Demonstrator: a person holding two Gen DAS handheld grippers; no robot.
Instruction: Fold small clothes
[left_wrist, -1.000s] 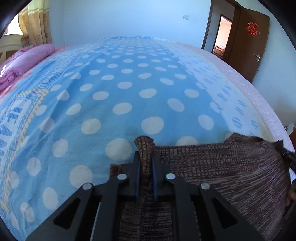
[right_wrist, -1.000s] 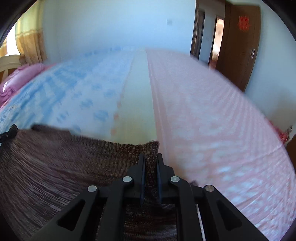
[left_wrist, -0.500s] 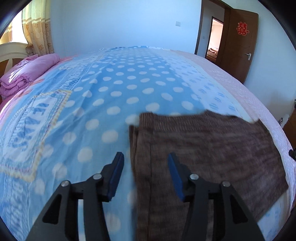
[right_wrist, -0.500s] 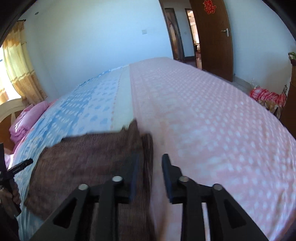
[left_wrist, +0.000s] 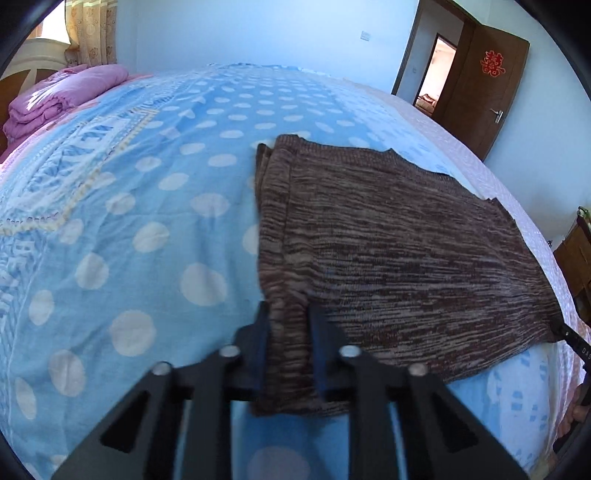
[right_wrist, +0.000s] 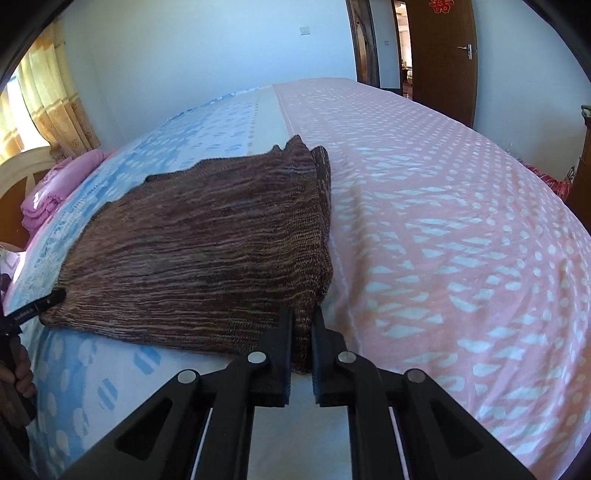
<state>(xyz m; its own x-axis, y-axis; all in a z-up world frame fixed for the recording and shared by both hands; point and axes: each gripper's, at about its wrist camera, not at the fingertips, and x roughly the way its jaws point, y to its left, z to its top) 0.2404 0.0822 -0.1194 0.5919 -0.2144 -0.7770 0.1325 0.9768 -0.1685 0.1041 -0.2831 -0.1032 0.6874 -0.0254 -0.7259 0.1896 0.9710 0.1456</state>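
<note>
One brown knitted garment (left_wrist: 388, 240) is seen on the bed (left_wrist: 129, 221), lying flat as a rough rectangle. At its far left corner, toward 11 o'clock in the left wrist view, doubled layers show at the edge, so at least one fold is judged to be done. The same stacked edge is seen at 12 o'clock in the right wrist view (right_wrist: 207, 240). No finished pile of folded clothes is visible, and no other garment waiting to be folded can be made out.

Two grippers are counted. The left hand-held gripper (left_wrist: 290, 317) is closing narrow on the near left corner of the garment; cloth is pinched between its blue pads. The right hand-held gripper (right_wrist: 302, 314) is closed narrow on the near right corner, with knit fabric caught between its fingers. Both near corners are thus held at 6 o'clock in their own views.

Remaining work, as judged: the near edge is probably to be carried over toward the far edge for a further fold, then the bundle smoothed. Progress is estimated at about the middle.

Other counts: one folded pink quilt (left_wrist: 66, 92) at 10 o'clock by the headboard, one brown door (left_wrist: 484, 99) at 2 o'clock, one curtain (right_wrist: 48, 103).
</note>
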